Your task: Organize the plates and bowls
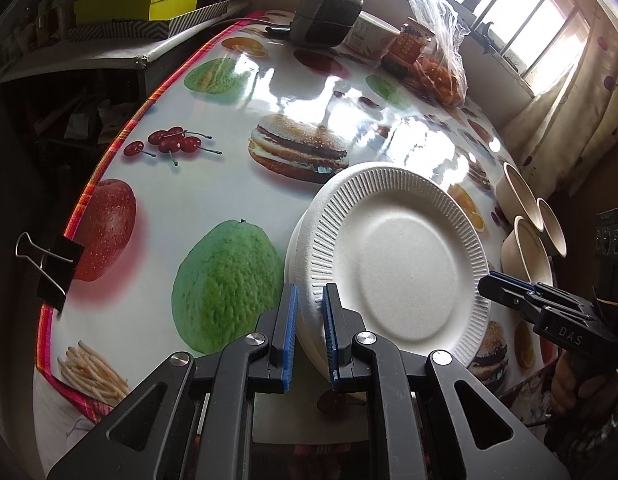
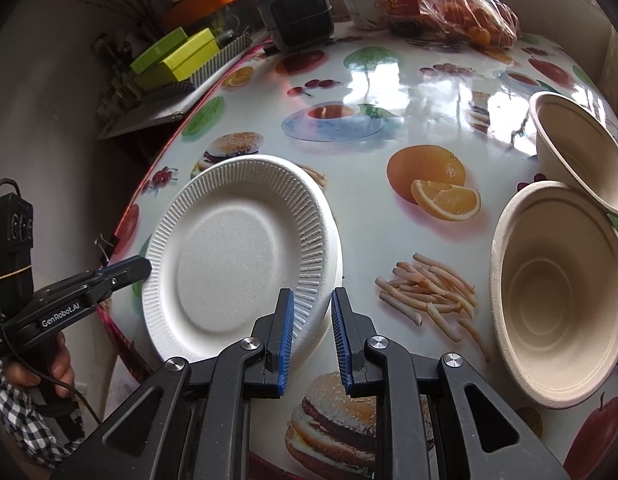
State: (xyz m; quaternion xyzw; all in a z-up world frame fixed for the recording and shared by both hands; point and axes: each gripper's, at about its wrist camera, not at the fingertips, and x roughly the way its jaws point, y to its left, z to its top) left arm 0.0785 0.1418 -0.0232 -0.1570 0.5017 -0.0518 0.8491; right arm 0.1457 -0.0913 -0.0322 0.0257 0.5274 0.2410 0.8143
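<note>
we have the left gripper [image 1: 311,288] and the right gripper [image 2: 313,292] both closed narrow on one white ribbed paper plate [image 1: 405,256], the left pinching its rim at about 8 o'clock and the right at about 4 o'clock as the left wrist view shows it. we judge the two-sided hold is there to keep the light, floppy disc level and centred, since a single pinch would let it sag or swing. the plate sits tilted just over a second white paper plate [image 1: 295,236], whose edge peeks out at 9 o'clock, so we read this as the top plate being stacked onto the lower one; whether the two touch we cannot tell. the stack lies near the front edge of the table with the glossy food-print cloth [image 1: 213,184], within easy reach of both hands. the beige moulded-fibre bowls [image 2: 557,292] stand well apart at 3 o'clock of the plates, one leaning against the next, probably waiting their turn to be nested. counting: two plates for certain, more under them we cannot rule out; three bowl rims in the left wrist view, only two in the right; two grippers. at 12 o'clock, far off, stand a dark small heater [image 2: 297,10], a red-labelled glass jar [image 2: 399,0] and a clear plastic bag of oranges [image 2: 473,16], one of each.
</note>
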